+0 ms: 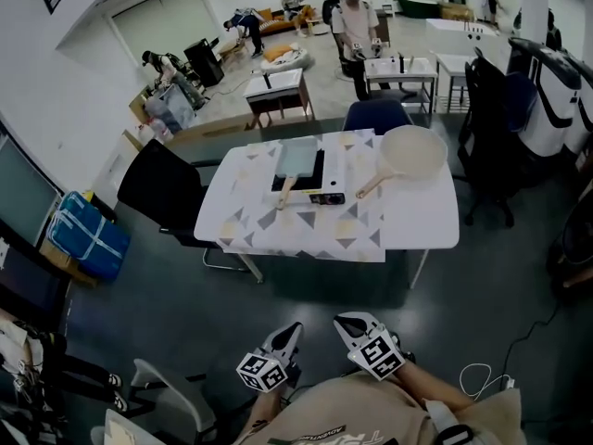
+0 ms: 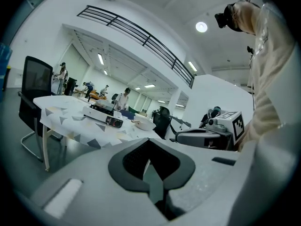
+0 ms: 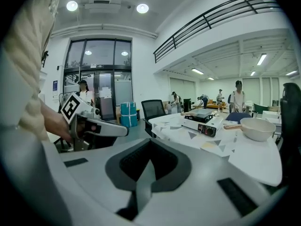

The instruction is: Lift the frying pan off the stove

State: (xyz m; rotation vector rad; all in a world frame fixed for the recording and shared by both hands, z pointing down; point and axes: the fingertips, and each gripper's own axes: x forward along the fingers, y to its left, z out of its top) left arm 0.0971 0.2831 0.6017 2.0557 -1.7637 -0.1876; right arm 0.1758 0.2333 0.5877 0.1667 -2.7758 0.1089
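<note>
A square grey frying pan (image 1: 298, 158) with a wooden handle sits on a portable stove (image 1: 313, 196) in the middle of the white table (image 1: 426, 221). Both grippers are far from it, held low by the person's body. My left gripper (image 1: 291, 330) and right gripper (image 1: 346, 323) are both shut and hold nothing. The left gripper view shows its jaws (image 2: 149, 166) together, with the stove (image 2: 104, 117) far off. The right gripper view shows the same for the right gripper (image 3: 147, 169), with the pan (image 3: 202, 112) on the stove (image 3: 202, 124) in the distance.
A round cream pan (image 1: 414, 151) with a wooden handle lies on the table to the right of the stove. A black chair (image 1: 159, 188) stands at the table's left, a blue one (image 1: 375, 115) behind it. Dark floor lies between me and the table. Several people are at the back.
</note>
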